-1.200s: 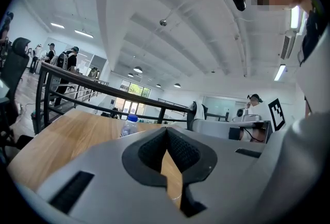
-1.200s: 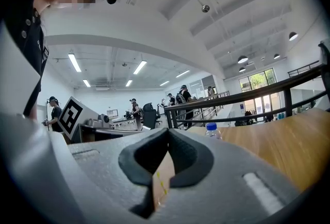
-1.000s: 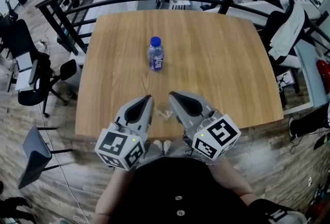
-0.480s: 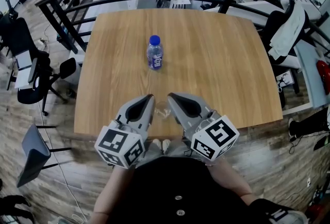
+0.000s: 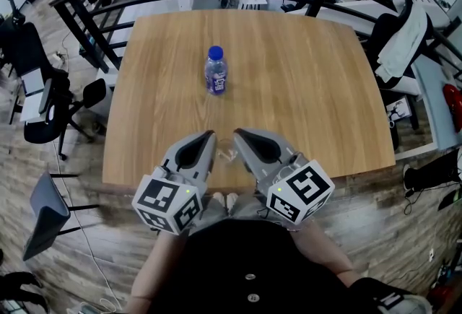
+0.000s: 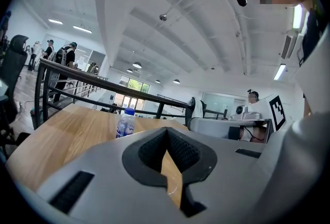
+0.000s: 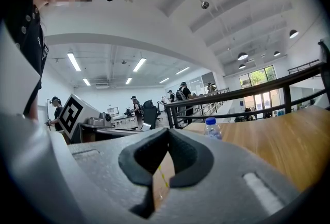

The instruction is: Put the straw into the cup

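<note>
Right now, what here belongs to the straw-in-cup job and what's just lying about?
Job: clear cup, left tongs, right tongs; the straw is not clearly visible.
Lying about: water bottle, draped white jacket.

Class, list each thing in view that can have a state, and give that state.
Water bottle: upright, blue cap on.
Clear cup: on the table, between the two grippers; contents unclear.
Left gripper: shut, empty.
Right gripper: shut.
</note>
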### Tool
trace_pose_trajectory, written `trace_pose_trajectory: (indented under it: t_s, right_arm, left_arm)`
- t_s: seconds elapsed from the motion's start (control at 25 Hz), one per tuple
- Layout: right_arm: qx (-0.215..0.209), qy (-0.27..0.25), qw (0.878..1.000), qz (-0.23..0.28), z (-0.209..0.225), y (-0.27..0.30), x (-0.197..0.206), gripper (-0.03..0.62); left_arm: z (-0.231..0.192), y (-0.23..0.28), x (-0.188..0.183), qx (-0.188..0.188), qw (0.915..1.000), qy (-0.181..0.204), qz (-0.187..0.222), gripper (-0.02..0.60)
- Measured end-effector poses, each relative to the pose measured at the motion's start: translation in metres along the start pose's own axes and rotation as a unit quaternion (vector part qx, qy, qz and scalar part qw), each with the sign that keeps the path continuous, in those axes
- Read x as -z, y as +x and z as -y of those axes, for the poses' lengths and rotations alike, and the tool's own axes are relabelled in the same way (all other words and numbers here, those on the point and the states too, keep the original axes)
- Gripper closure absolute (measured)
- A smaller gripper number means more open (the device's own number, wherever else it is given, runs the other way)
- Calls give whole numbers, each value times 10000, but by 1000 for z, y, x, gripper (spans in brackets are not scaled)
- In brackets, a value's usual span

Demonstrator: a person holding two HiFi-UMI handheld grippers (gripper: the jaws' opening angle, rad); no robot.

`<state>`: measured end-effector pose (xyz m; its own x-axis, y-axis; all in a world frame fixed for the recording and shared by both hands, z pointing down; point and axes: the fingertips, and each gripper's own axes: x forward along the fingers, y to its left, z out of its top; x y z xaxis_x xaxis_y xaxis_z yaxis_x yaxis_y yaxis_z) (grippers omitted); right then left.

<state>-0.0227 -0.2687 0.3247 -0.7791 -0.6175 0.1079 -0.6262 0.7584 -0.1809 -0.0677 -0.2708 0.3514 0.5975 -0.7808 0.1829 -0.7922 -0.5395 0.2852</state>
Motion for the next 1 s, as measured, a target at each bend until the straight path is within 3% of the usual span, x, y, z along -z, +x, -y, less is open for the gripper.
trace_pose_trajectory:
  t_s: [1.0]
  right_arm:
    - [18, 115, 9998, -151, -5, 2, 9, 595]
  left_arm:
    - [0, -6, 1, 151, 9995, -261, 83, 565]
